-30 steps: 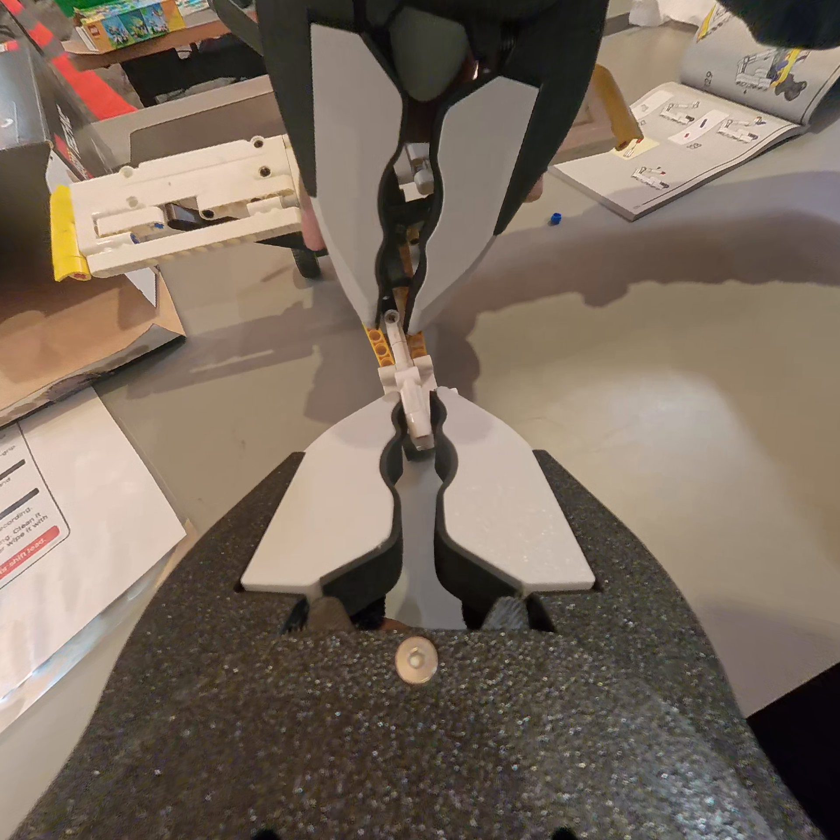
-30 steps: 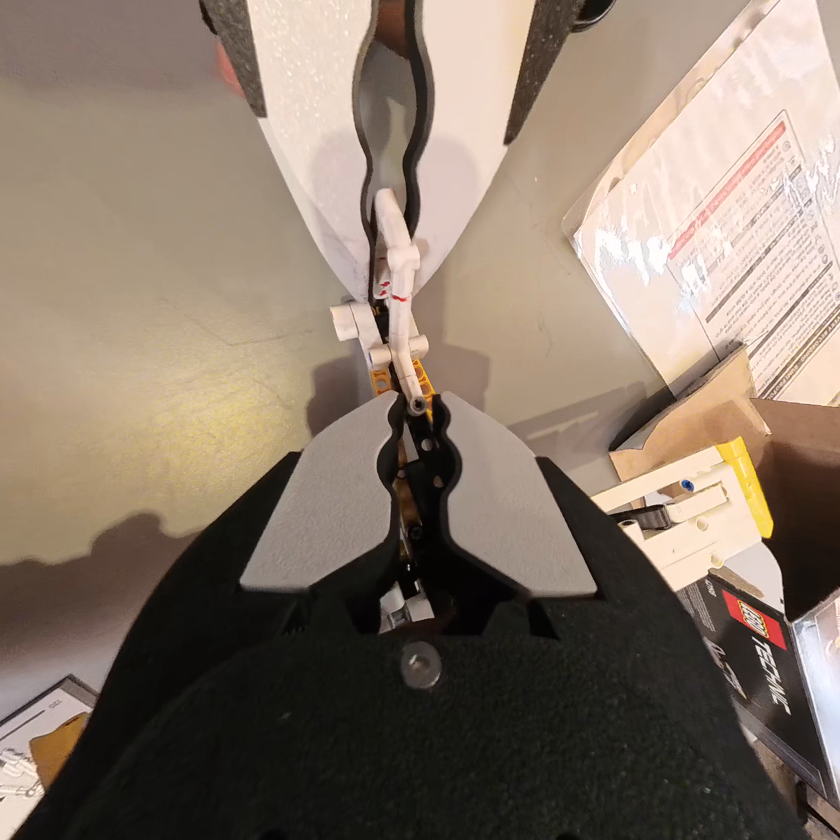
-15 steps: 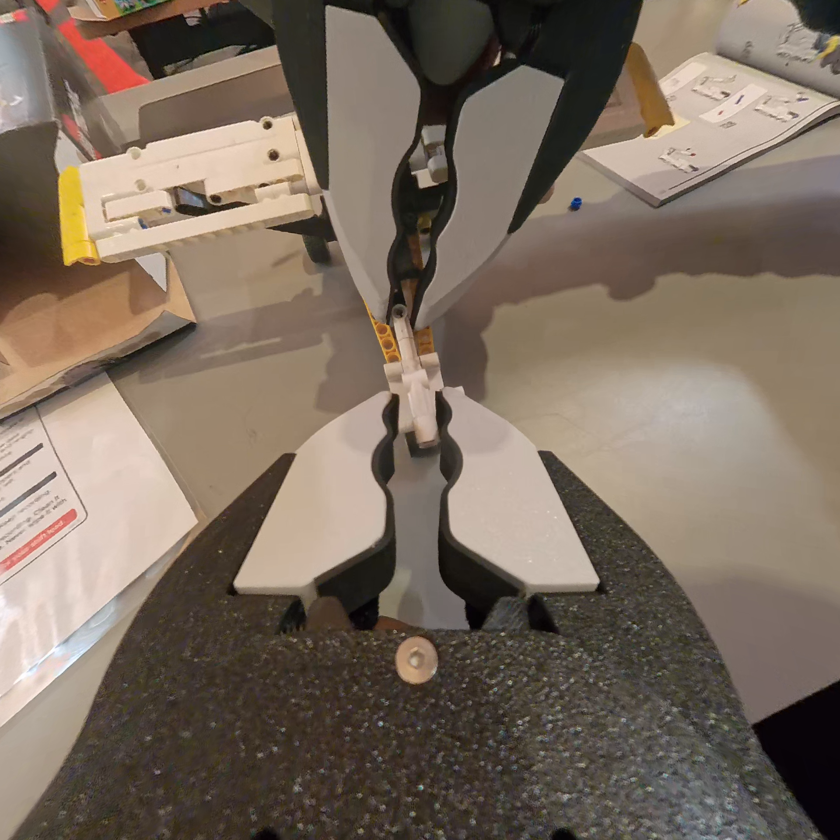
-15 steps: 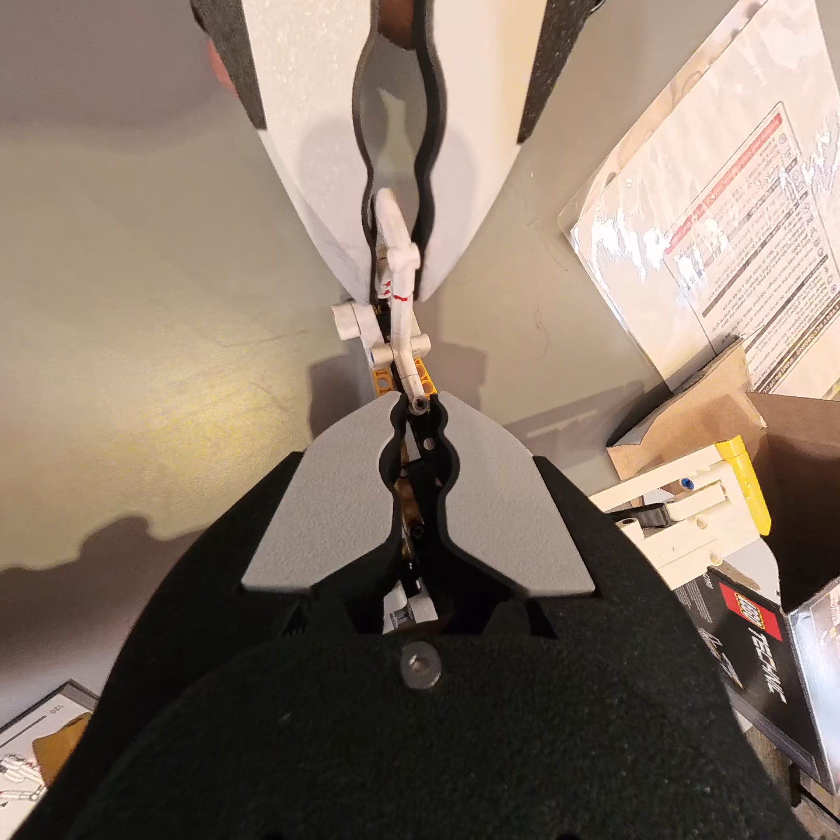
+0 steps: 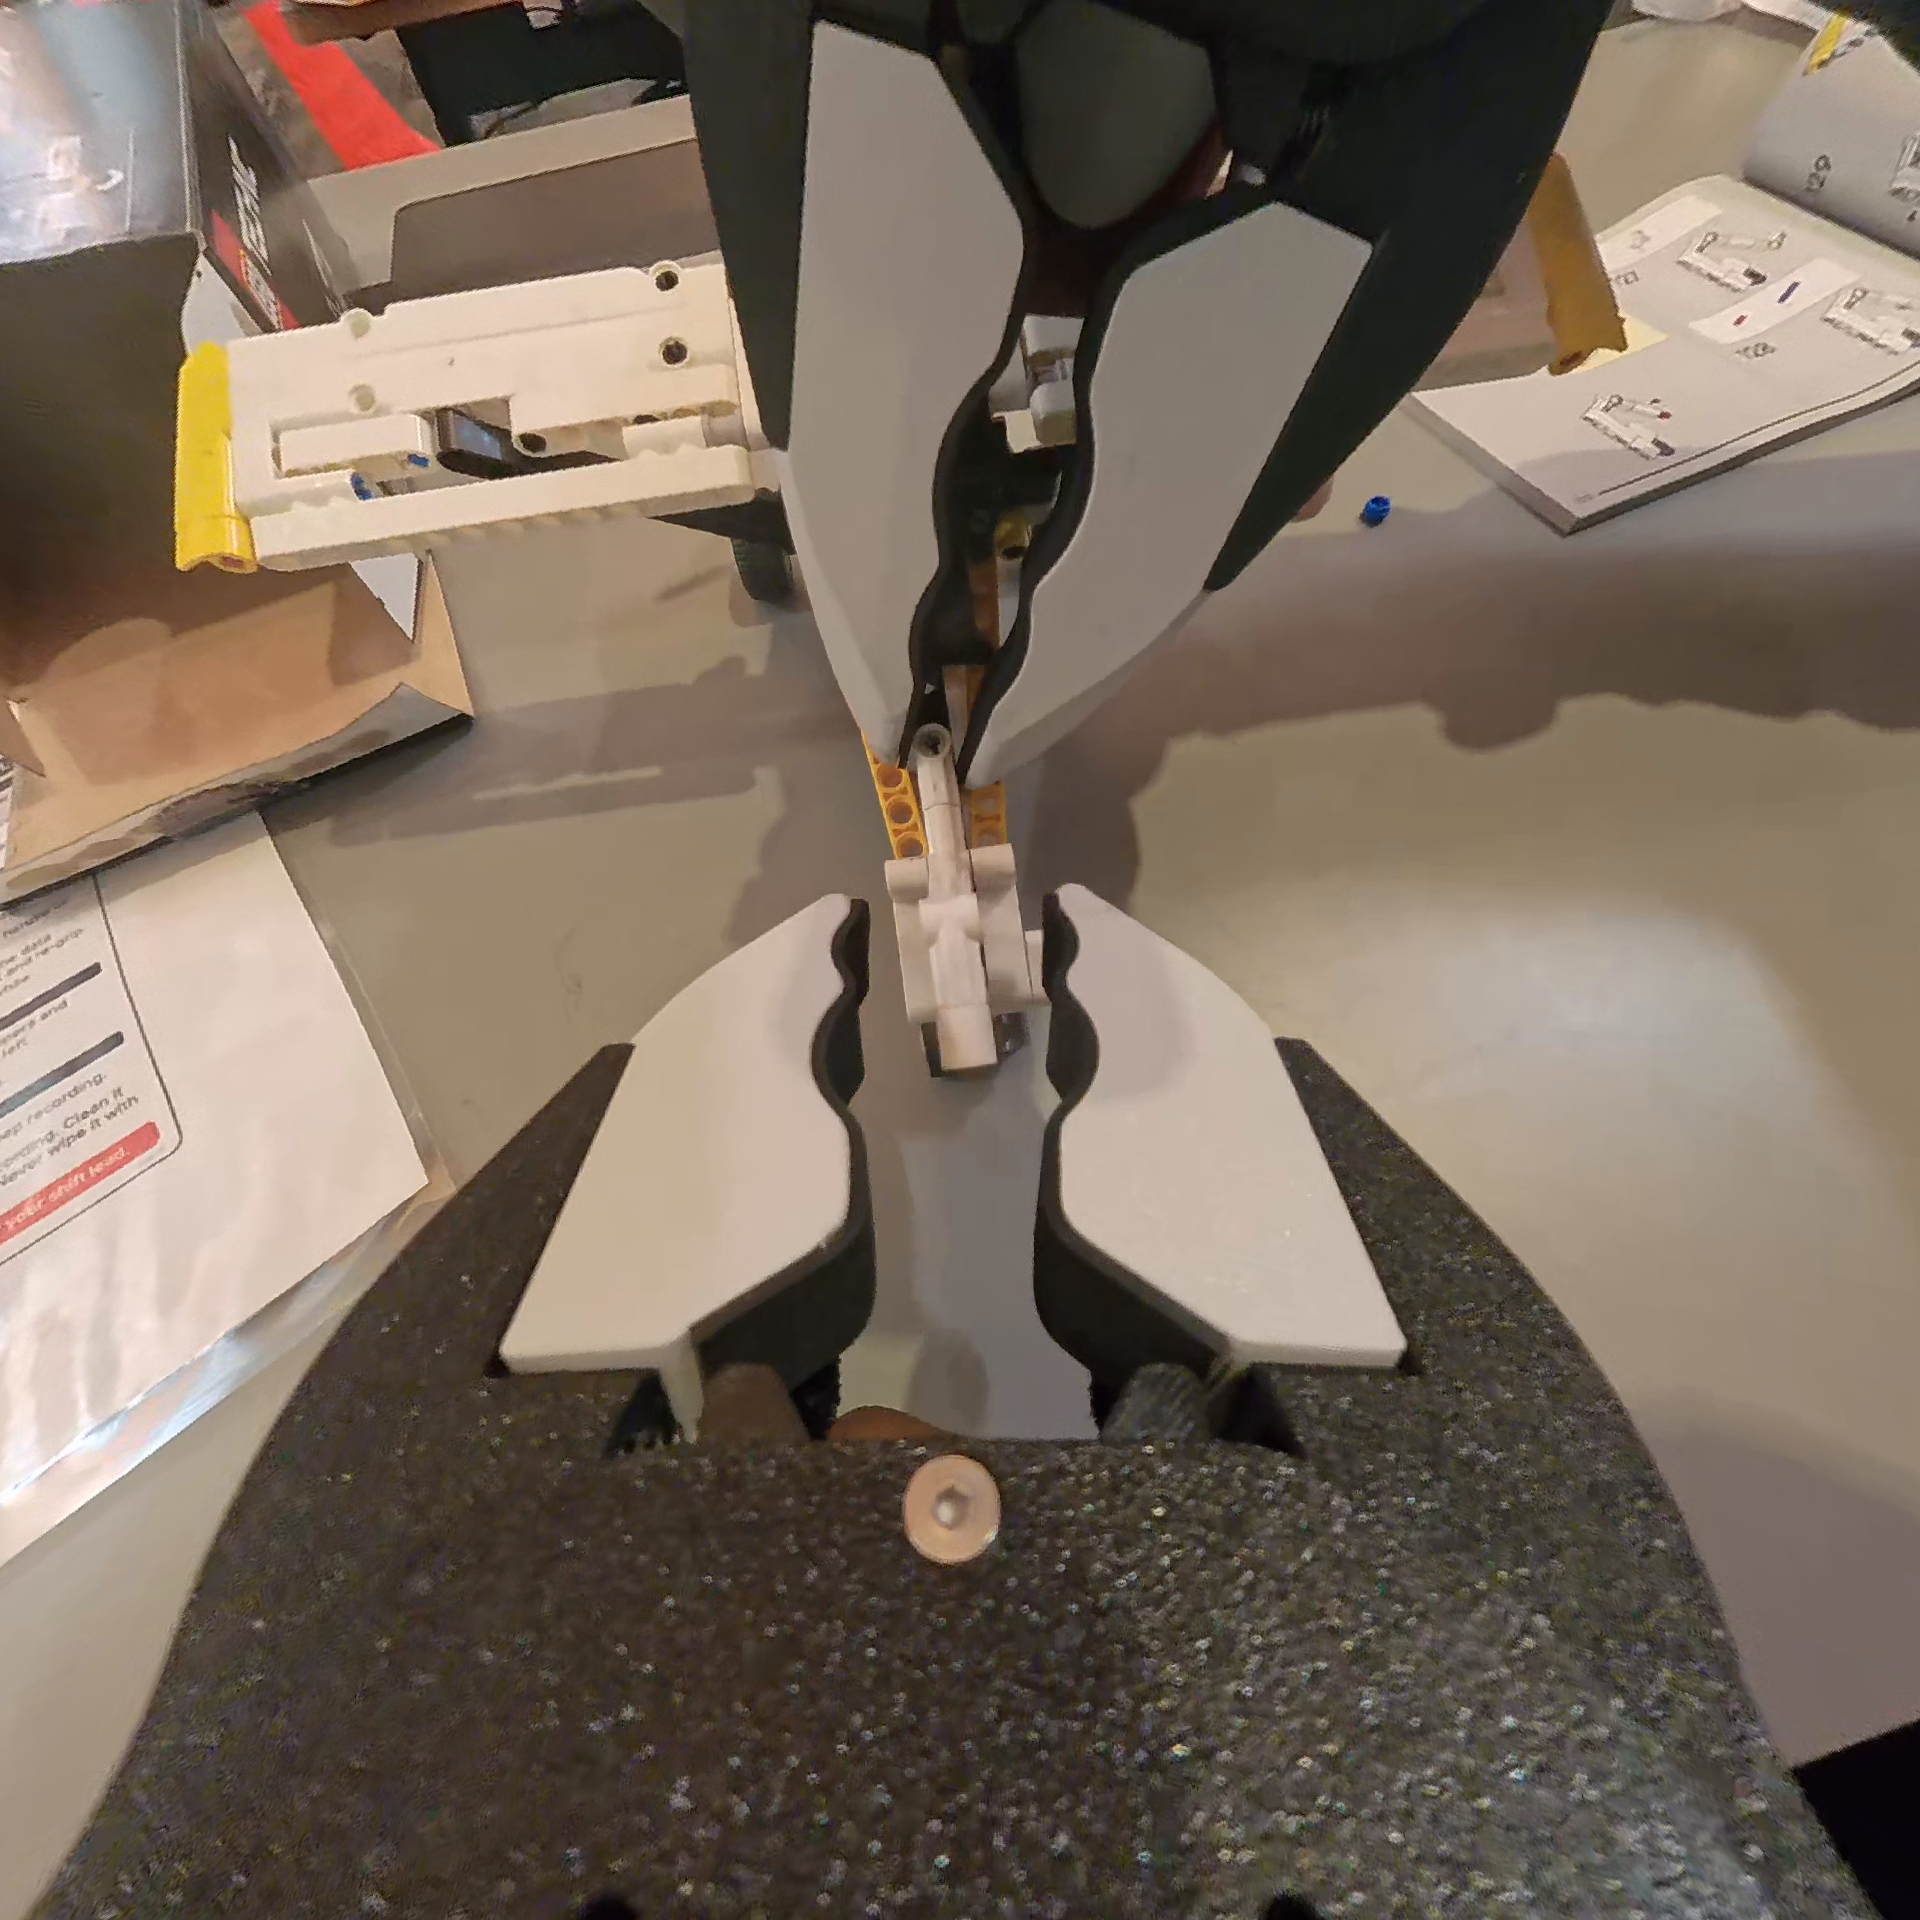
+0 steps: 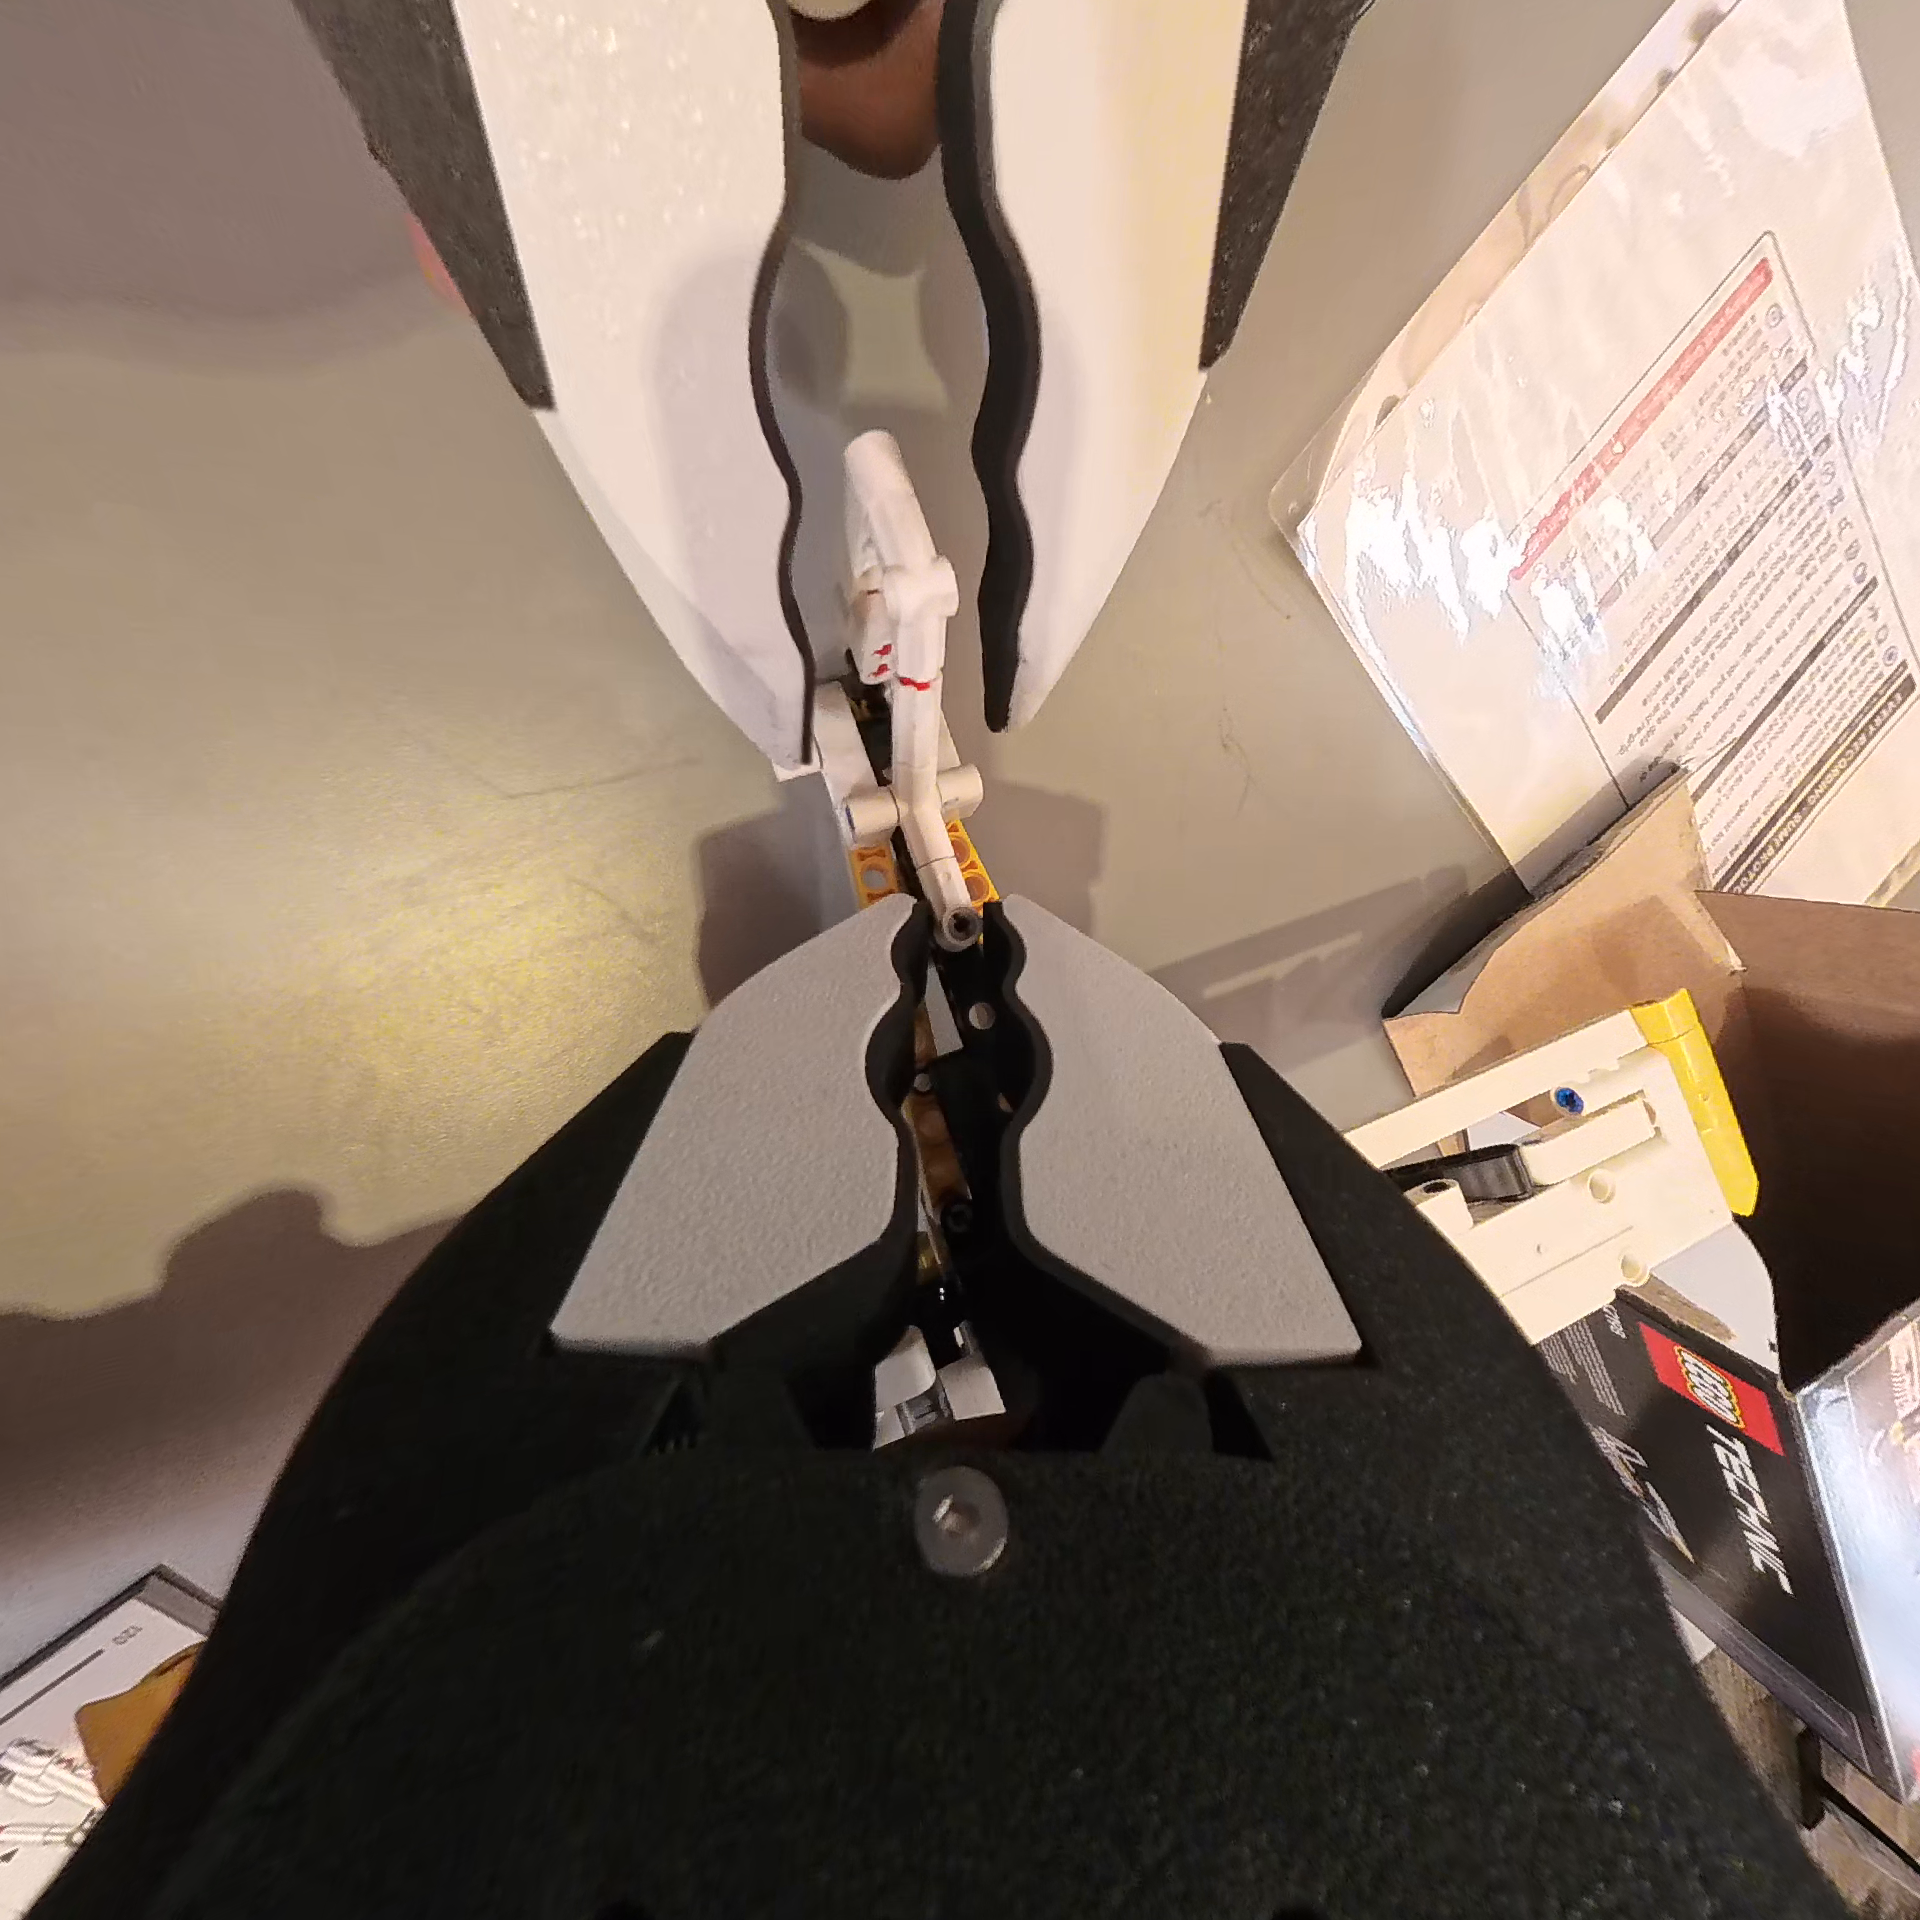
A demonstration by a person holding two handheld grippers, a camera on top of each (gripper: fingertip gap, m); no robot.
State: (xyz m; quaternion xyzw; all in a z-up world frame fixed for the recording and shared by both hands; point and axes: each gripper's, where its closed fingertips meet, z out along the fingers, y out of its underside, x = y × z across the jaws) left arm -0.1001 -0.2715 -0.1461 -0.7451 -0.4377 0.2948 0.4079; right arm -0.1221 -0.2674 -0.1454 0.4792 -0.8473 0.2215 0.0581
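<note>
- Our left gripper (image 5: 951,961) stands open: its two pads flank the white end of a small toy-brick assembly (image 5: 951,935), with a clear gap on the left side; on the right the pad sits just beside a white stub, and we cannot tell whether it touches.
- Our right gripper (image 6: 956,920) faces the left one tip to tip and is closed on the other end of the same assembly, its black pads pressing on the dark and yellow beams that run back between its fingers.
- The assembly hangs above the grey table (image 5: 1455,935), bridging the two grippers: a white rod with crosswise connectors on top, yellow holed beams (image 5: 902,800) beneath.
- To our left on the table lies a larger white brick model (image 5: 478,416) with a yellow end piece, resting partly on an open cardboard box (image 5: 208,665).
- A laminated printed sheet (image 5: 208,1039) lies nearer us on the same side.
- An open instruction booklet (image 5: 1714,343) lies far right, with a tiny blue piece (image 5: 1374,509) on the table just before it.
- A dark printed toy box (image 6: 1714,1475) sits beside the white model in the right wrist view.
</note>
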